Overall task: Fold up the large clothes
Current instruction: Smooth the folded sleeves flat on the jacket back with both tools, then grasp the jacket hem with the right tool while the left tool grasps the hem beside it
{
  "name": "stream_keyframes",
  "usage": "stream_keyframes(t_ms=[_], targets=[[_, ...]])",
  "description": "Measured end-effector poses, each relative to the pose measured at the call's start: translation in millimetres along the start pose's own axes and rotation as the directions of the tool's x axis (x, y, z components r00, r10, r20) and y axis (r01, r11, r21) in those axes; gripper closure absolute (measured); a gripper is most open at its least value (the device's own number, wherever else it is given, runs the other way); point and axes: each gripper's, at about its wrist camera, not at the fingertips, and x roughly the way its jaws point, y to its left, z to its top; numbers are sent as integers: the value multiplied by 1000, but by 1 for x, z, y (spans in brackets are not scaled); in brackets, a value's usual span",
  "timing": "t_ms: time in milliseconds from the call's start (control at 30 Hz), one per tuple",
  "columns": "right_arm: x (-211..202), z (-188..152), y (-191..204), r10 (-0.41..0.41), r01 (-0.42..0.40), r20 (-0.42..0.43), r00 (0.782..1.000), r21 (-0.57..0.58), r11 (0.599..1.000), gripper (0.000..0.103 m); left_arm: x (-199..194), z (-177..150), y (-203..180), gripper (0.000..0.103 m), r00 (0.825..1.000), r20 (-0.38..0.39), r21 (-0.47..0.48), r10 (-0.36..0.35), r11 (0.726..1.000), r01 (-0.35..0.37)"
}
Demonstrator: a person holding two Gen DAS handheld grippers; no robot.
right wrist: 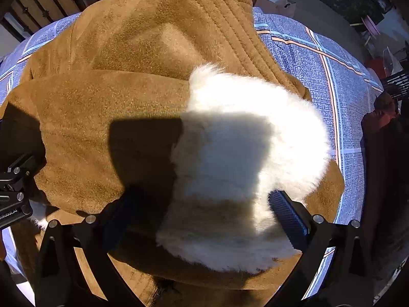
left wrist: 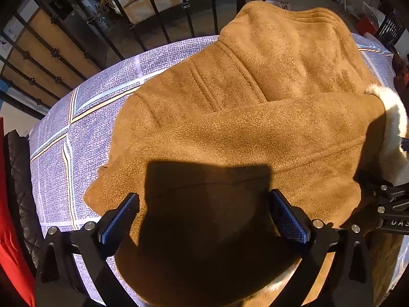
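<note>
Left gripper (left wrist: pixel 204 220) wide, empty, over tan suede coat (left wrist: pixel 230 128); right gripper (right wrist: pixel 204 220) wide astride white fleece cuff (right wrist: pixel 242 153), probably just released; sleeve laid across for fold.

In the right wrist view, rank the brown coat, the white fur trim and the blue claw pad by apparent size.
1. brown coat
2. white fur trim
3. blue claw pad, though closest to the camera

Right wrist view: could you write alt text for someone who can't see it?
A tan suede coat lies folded on a blue checked cloth, its white fleece cuff lying between the open fingers of the right tool. Part of the left tool shows at the picture's left edge.
</note>
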Motion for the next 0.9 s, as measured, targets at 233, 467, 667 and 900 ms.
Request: stream_keyframes(t_ms=[233, 467, 667, 900], targets=[[-57, -59, -25, 171, -180, 178, 969, 35, 983, 5, -59, -58, 36, 6, 992, 119, -37, -41, 998, 46], [-49, -169, -82, 234, -243, 73, 970, 174, 954, 15, -76, -160, 84, 7, 999, 29, -47, -23, 999, 24], [-30, -253, -110, 312, -289, -46, 949, 270, 919, 26, -78, -240, 98, 17, 986, -62, -102, -153, 984, 146], [-17, -294, -97, 449, -405, -104, 887, 289, 867, 29, -64, -280, 84, 17, 959, -132, -81, -251, 967, 242]])
